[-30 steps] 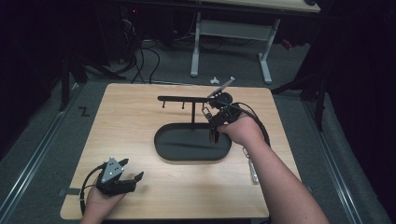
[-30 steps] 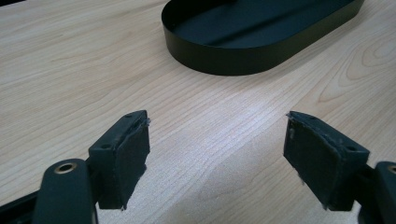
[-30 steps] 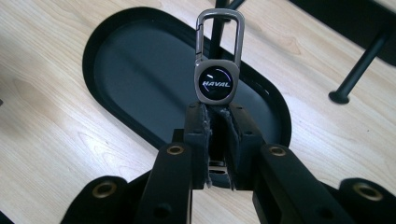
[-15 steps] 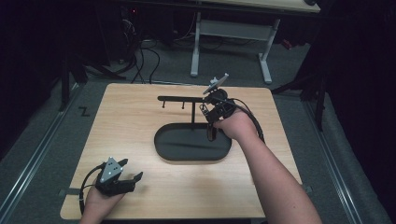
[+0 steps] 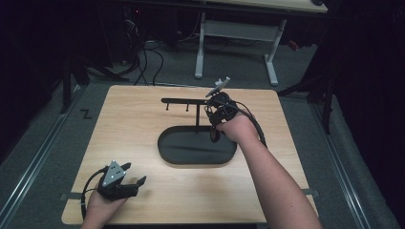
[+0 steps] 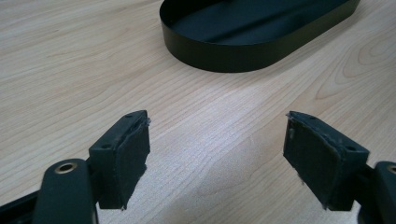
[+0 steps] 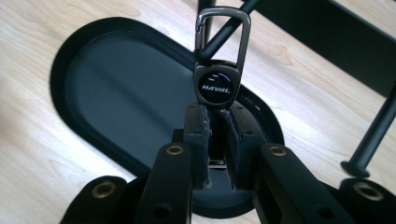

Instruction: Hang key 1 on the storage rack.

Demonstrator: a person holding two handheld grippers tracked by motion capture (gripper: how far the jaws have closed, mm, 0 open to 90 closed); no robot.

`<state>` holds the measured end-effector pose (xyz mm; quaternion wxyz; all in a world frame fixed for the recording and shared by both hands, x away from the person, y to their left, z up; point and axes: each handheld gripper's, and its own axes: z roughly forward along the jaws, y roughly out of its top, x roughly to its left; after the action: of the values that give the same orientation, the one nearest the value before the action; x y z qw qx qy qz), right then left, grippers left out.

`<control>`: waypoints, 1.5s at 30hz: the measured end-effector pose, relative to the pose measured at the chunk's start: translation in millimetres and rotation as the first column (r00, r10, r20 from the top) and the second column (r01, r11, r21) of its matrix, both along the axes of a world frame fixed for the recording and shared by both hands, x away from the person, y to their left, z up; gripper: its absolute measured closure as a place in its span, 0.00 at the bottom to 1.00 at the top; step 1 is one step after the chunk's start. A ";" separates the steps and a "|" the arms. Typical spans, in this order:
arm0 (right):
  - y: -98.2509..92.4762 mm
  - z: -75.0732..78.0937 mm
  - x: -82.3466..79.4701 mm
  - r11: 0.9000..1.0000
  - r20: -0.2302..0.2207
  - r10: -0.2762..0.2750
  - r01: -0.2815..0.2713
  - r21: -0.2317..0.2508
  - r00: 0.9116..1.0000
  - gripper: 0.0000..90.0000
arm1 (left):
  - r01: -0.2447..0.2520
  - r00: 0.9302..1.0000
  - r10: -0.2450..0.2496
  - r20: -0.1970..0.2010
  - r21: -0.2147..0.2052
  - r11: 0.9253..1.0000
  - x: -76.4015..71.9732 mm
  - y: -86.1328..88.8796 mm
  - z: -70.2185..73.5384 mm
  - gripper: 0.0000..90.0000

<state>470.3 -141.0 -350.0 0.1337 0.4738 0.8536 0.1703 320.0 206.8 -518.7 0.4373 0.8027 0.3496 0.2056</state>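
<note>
My right gripper (image 7: 217, 135) is shut on a black round key fob (image 7: 215, 86) marked HAVAL, and a grey metal carabiner (image 7: 223, 32) sticks out beyond the jaws. It hangs over the right end of a black oval tray (image 7: 116, 84). In the high view the right gripper (image 5: 214, 133) sits beside the post of a black hook rack (image 5: 184, 100) that rises from the tray (image 5: 191, 162). The carabiner overlaps the post; I cannot tell whether they touch. My left gripper (image 5: 136, 174) rests at the table's front left, open (image 6: 217, 154) with nothing between its pads.
The rack's crossbar carries small hooks on its left part. A thin black post with a round foot (image 7: 373, 135) stands at the right. The wooden table (image 5: 143, 129) has bare room left of and in front of the tray (image 6: 243, 51). Dark floor and a desk frame lie beyond.
The right gripper with the key fob has shifted a little to the left and slightly down, near the rack's post. The left gripper has stayed still.
</note>
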 end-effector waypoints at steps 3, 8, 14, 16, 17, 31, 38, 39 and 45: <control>0.7 -1.2 3.5 1.000 0.007 -0.018 0.018 0.001 1.000 0.89 | 0.006 1.000 -0.006 0.000 -0.010 1.000 -0.7 -0.5 0.5 0.26; 3.8 -4.6 8.9 1.000 0.005 -0.016 0.016 -0.023 1.000 0.89 | 0.010 1.000 -0.010 0.001 -0.005 1.000 -1.1 -1.4 0.9 0.26; 8.4 -8.7 12.0 0.999 0.005 -0.019 0.019 -0.038 1.000 0.89 | 0.011 1.000 -0.011 -0.004 -0.015 1.000 -0.9 -1.1 1.4 0.26; 8.3 -9.5 12.5 0.999 0.004 -0.019 0.020 -0.037 1.000 0.89 | 0.010 1.000 -0.010 -0.006 -0.016 1.000 -0.6 -1.0 1.1 0.26; 8.6 -9.2 12.5 0.999 0.002 -0.021 0.021 -0.042 1.000 0.89 | 0.010 1.000 -0.010 -0.008 -0.016 1.000 -0.4 -1.1 0.7 0.26; 11.7 -5.6 5.5 0.999 -0.004 -0.010 0.010 -0.053 1.000 0.83 | 0.024 1.000 -0.024 -0.015 0.000 1.000 0.3 -3.4 -0.7 0.26; 1.1 -3.0 -9.0 0.999 0.004 -0.006 0.006 -0.031 1.000 0.79 | 0.020 1.000 -0.019 -0.006 0.011 1.000 0.5 -4.0 -1.0 0.25; -0.4 -2.7 -10.8 1.000 0.006 -0.007 0.007 -0.027 1.000 0.78 | 0.020 1.000 -0.019 -0.006 0.011 1.000 0.5 -4.0 -1.0 0.25; -13.2 -1.8 -25.1 1.000 -0.002 0.008 -0.008 -0.006 1.000 0.72 | 0.011 1.000 -0.011 -0.009 0.013 1.000 1.1 -3.7 -1.4 0.25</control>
<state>445.2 -154.1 -351.8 0.1337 0.4700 0.8562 0.1677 321.0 203.1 -520.1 0.4318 0.8083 0.3457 0.2019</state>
